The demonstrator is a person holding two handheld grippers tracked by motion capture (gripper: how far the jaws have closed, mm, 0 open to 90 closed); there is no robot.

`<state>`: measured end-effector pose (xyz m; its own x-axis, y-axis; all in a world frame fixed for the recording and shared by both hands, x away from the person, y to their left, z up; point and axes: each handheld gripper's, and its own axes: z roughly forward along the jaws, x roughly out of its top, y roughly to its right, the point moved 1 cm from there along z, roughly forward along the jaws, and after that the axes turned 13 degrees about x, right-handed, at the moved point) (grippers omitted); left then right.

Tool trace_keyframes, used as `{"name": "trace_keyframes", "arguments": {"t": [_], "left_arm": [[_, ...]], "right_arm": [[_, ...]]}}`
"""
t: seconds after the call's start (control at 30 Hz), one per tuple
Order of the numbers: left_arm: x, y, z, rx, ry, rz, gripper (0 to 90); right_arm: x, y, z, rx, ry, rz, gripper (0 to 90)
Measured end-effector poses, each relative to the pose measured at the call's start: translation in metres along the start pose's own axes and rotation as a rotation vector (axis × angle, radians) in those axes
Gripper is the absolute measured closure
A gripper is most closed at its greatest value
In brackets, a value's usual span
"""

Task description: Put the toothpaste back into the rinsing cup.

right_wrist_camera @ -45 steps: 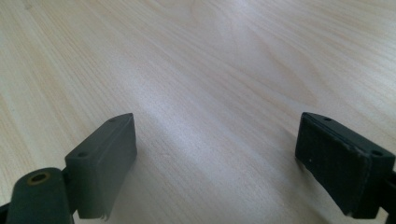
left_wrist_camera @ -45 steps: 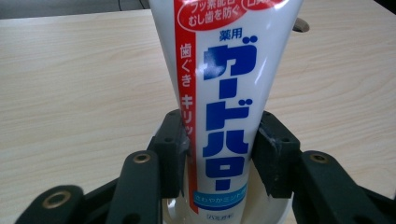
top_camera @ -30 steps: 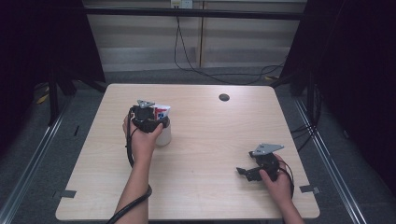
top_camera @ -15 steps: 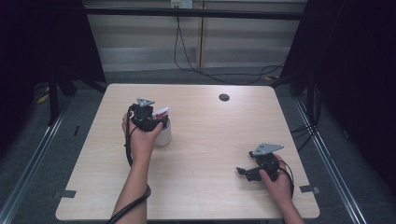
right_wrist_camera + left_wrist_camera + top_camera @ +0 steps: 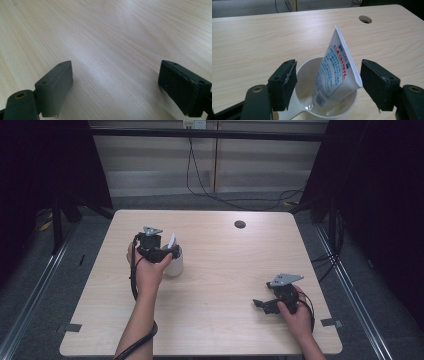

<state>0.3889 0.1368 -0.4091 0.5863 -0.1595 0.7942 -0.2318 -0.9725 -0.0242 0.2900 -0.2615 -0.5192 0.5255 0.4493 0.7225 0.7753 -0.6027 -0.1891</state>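
A white cup [image 5: 304,72] stands on the table, left of middle, also visible as the cup [image 5: 175,266] in the high view. A white tube [image 5: 334,70] with red and blue print leans inside it, crimped end up; from above the tube [image 5: 172,241] pokes out beside the hand. My left gripper [image 5: 327,85] hovers over the cup with its jaws on either side of the tube. They have just been opening, and the left pad is clear of the tube. Seen from above, the left gripper [image 5: 167,252] sits at the cup's rim. My right gripper [image 5: 260,305] rests open near the front right; the right gripper [image 5: 122,87] has bare wood between its jaws.
The wooden table [image 5: 225,270] has a round cable hole [image 5: 240,224] at the back, the same hole [image 5: 365,19] showing in the left gripper view. Cables [image 5: 200,180] run along the floor behind the table. Dark curtains flank both sides.
The left hand and gripper have shifted slightly left from over the cup, and the tube's top now shows more plainly. The right hand has stayed put.
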Motion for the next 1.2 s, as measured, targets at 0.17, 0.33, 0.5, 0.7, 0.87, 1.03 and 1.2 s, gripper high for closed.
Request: {"name": "trace_keyframes", "arguments": {"t": [0.17,0.33,0.5,0.7,0.87,1.03,1.2], "left_arm": [[-0.001,-0.002,-0.006,-0.008,-0.008,0.003,28.9],[-0.002,-0.004,-0.013,-0.018,-0.008,-0.003,27.9],[-0.006,-0.007,-0.019,-0.024,-0.003,-0.017,27.4],[-0.01,-0.009,-0.026,-0.038,0.003,-0.031,26.4],[-0.012,-0.009,-0.032,-0.052,0.005,-0.037,24.7],[-0.015,-0.005,-0.036,-0.08,0.005,-0.039,22.4],[-0.019,-0.003,-0.039,-0.098,0.007,-0.011,19.3]], "right_arm": [[0.0,0.0,0.0,-0.001,-0.001,-0.001,12.0],[0.0,0.0,0.0,-0.001,0.0,-0.003,12.0],[0.0,0.0,0.0,-0.001,0.0,-0.006,12.0],[0.0,0.0,0.0,0.0,-0.001,-0.007,12.1],[0.0,0.0,0.0,0.0,-0.001,-0.008,12.1],[0.001,0.0,0.001,0.0,-0.002,-0.009,12.0],[0.001,0.0,0.001,0.001,-0.002,-0.009,12.1]]}}
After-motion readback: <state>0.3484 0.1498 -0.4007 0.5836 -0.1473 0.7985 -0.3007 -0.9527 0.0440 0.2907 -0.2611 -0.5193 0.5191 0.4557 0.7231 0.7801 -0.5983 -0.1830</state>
